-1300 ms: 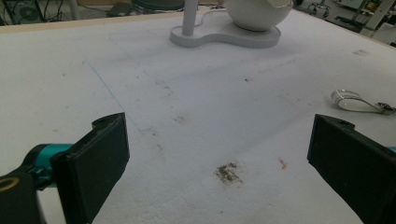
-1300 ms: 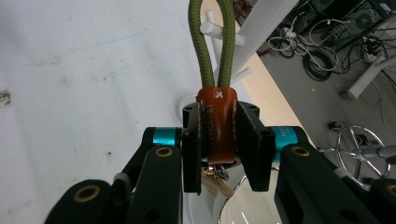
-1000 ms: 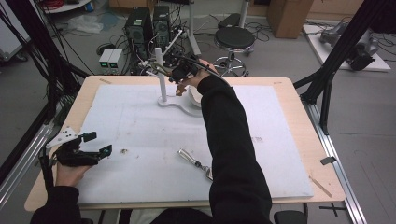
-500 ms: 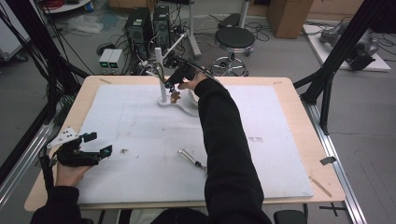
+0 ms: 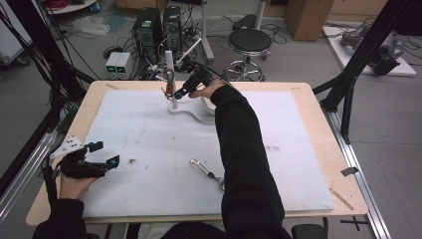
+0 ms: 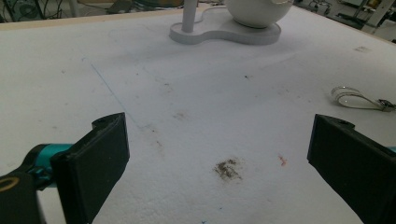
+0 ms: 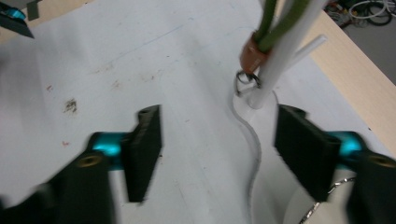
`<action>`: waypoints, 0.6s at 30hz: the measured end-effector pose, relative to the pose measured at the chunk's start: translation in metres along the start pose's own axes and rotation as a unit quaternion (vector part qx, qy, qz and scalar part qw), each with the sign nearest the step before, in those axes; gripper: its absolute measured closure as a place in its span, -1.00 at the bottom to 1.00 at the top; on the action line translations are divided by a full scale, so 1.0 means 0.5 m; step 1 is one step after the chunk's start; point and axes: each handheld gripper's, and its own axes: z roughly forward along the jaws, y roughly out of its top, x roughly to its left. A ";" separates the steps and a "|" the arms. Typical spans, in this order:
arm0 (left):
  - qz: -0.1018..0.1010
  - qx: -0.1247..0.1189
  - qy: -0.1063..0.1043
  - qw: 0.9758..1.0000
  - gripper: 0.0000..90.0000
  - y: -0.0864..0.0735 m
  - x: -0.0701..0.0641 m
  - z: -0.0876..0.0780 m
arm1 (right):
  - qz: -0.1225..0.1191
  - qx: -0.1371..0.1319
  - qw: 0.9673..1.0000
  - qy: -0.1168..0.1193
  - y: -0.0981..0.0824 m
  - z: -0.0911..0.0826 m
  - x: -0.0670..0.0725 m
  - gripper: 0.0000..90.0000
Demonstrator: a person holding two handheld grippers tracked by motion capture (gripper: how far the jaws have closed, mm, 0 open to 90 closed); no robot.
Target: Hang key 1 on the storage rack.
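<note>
Where writing might sit, blank white mat (image 5: 149, 134)

The table (image 5: 308, 94) shows a pale wood rim around a matt white, stained sheet (image 5: 149, 134), carrying a smooth glossy white plastic stand (image 6: 219, 29) and a shiny metal clip (image 6: 357, 99) with matt black jaws.

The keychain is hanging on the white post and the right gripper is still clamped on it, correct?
Not quite. The keychain does hang on the white post, but the right gripper is not clamped on it: the right gripper view shows its jaws apart and short of it.
</note>
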 end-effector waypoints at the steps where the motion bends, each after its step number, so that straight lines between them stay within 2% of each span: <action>1: 0.000 0.000 0.001 1.000 -0.87 0.000 0.000 0.000 | 0.005 -0.004 1.000 -0.001 -0.002 -0.002 -0.003 -0.55; 3: -0.001 -0.001 0.001 1.000 -0.87 0.000 0.001 0.000 | 0.017 -0.020 1.000 0.001 -0.011 -0.008 -0.006 -0.78; 4: -0.001 -0.001 0.001 1.000 -0.87 0.000 0.001 0.000 | 0.019 -0.027 0.999 0.004 -0.018 -0.010 -0.008 -0.79; 6: -0.001 0.001 0.001 1.000 -0.87 0.000 0.001 0.001 | 0.028 -0.030 0.999 0.005 -0.030 -0.014 -0.011 -0.98; 7: -0.001 0.001 0.000 1.000 -0.87 0.000 0.000 0.001 | 0.034 -0.027 0.999 0.003 -0.036 -0.016 -0.013 -0.98; 12: -0.003 0.000 0.002 1.000 -0.87 0.000 0.000 0.001 | 0.034 -0.032 0.999 -0.002 -0.058 -0.030 -0.017 -0.98; 14: 0.001 0.004 0.001 1.000 -0.87 0.000 0.000 0.000 | 0.037 -0.035 0.999 -0.013 -0.076 -0.043 -0.019 -0.98; 18: 0.001 0.004 0.001 1.000 -0.87 0.000 0.000 0.000 | 0.042 -0.032 0.998 -0.022 -0.098 -0.057 -0.014 -0.98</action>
